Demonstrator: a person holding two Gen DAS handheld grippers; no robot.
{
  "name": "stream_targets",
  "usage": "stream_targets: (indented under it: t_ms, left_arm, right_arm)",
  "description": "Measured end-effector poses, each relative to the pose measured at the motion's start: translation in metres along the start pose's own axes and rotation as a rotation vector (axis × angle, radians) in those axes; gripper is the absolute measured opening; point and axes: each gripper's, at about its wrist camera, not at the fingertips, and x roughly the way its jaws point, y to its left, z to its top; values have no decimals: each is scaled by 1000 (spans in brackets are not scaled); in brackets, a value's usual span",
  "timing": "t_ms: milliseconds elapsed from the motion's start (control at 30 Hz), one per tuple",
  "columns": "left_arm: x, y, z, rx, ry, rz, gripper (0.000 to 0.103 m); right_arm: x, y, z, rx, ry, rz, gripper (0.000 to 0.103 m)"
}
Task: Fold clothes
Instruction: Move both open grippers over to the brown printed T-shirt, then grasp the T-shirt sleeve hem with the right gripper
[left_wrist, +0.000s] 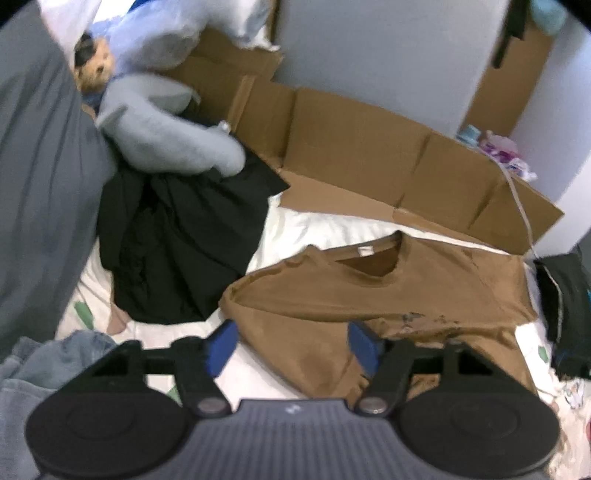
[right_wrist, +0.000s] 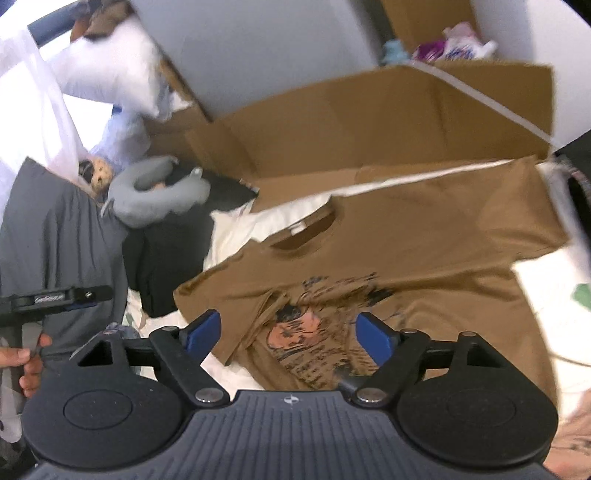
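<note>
- Brown T-shirt (left_wrist: 388, 291) (right_wrist: 424, 236): is being shown spread front-up on the white bed sheet (left_wrist: 314, 225), collar at the far side, printed graphic (right_wrist: 321, 332) facing upward. The long axis, sleeve to sleeve, is running left to right across both views; the lower body is bunched and creased at the near edge.
- Left gripper (left_wrist: 293, 347): is being held released, jaws wide apart, nothing between them. It is being carried just above the near-left part of the shirt, by the left sleeve and side.
- Right gripper (right_wrist: 288, 334): is likewise being held released and empty, hovering over the printed chest area; the shirt is lying directly ahead and beneath it.
- Relation noted: the shirt is lying forward of both grippers, each being nearer to its own half, so either side edge is judged reachable by its own hand.
- Black garment (left_wrist: 177, 240): is lying crumpled to the left of the shirt, near it.
- Flattened cardboard (left_wrist: 369, 147): is lying along the far side, against the wall.
- Grey neck pillow (left_wrist: 162, 129): is resting at the far left, atop the black garment.
</note>
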Motion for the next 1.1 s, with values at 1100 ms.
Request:
stream_targets:
  t_ms: [1100]
  left_arm:
    - [146, 38, -139, -594, 25, -323, 45]
  right_arm:
    - [200, -3, -16, -163, 142, 14, 59]
